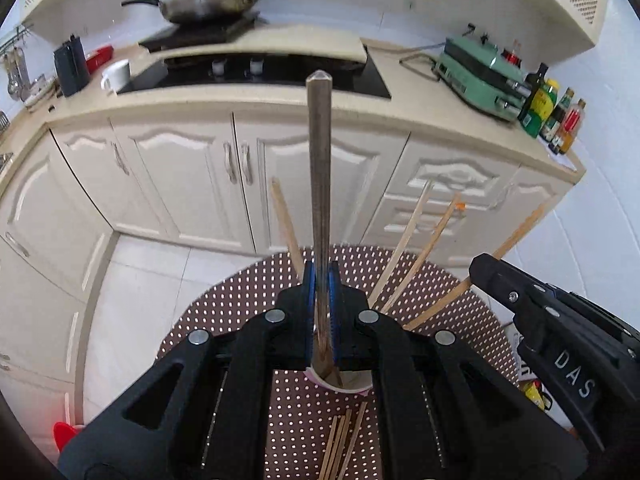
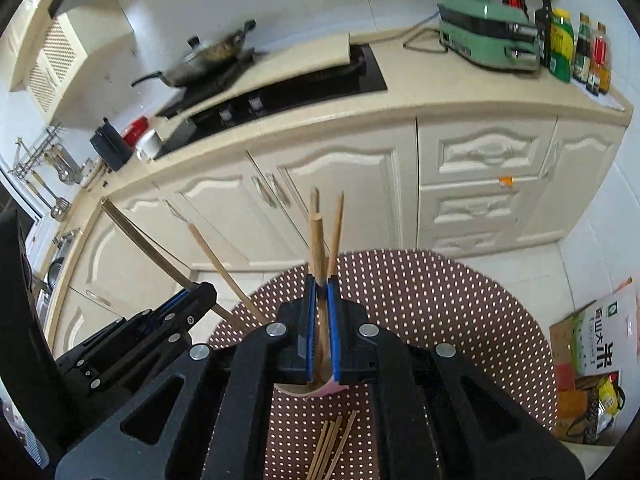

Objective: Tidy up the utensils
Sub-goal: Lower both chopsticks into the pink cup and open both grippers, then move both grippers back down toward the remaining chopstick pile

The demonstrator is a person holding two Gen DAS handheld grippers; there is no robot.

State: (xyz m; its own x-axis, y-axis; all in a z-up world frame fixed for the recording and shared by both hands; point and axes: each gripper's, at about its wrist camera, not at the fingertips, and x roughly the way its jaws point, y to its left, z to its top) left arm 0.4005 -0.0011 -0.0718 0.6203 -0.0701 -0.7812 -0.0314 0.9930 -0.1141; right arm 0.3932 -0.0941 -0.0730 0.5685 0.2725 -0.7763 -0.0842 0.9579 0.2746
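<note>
We are at the dropping-in step: our left gripper [image 1: 320, 312] is clamped on a grey metal chopstick [image 1: 319, 184], our right gripper [image 2: 321, 328] on a wooden chopstick [image 2: 318, 248], both tips over the pale round cup [image 1: 348, 384] on the dotted bench [image 1: 248, 300]. Next, lower and release inside the rim. More slim wooden sticks [image 1: 340, 444] lie just near the cup.

wok [image 1: 208, 6] on stove | green appliance [image 1: 480, 76] beside bottles [image 1: 554, 116] | white mug [image 1: 117, 75] | polka-dot tablecloth [image 2: 440, 300]
</note>
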